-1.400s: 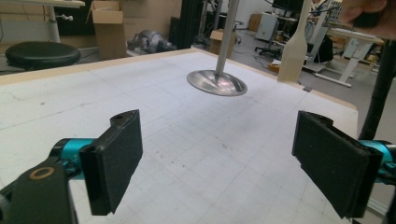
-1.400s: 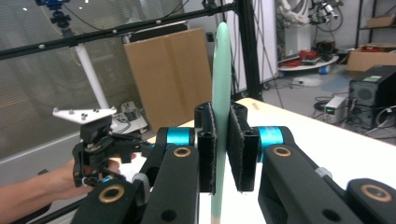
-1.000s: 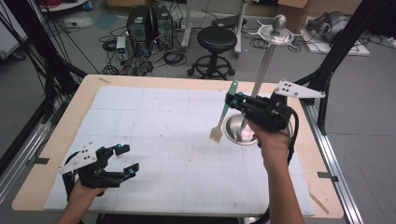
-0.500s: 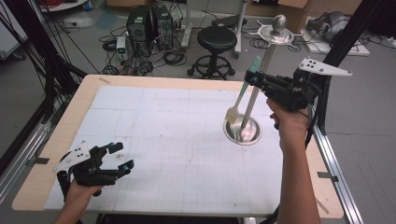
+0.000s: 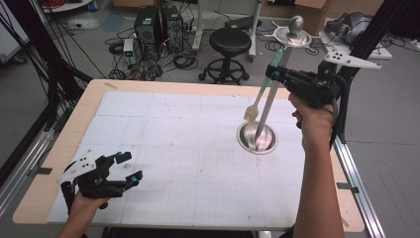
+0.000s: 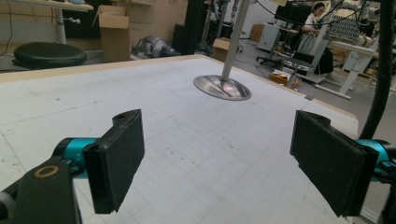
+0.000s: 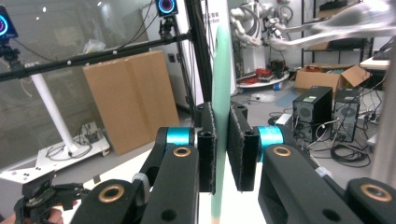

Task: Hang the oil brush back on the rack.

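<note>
Brush, pale green handle, bristles down, is clamped between the 2 pads of my right gripper, held up in the air over the far right of the table. Bristle end hangs just beside the pole of the metal stand, above its round base. My left gripper sits low at the near left corner, jaws spread wide, nothing between them.

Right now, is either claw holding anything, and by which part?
The right claw is shut on the handle of the green brush, bristles hanging down above the table. The left claw is open and holds nothing.
</note>
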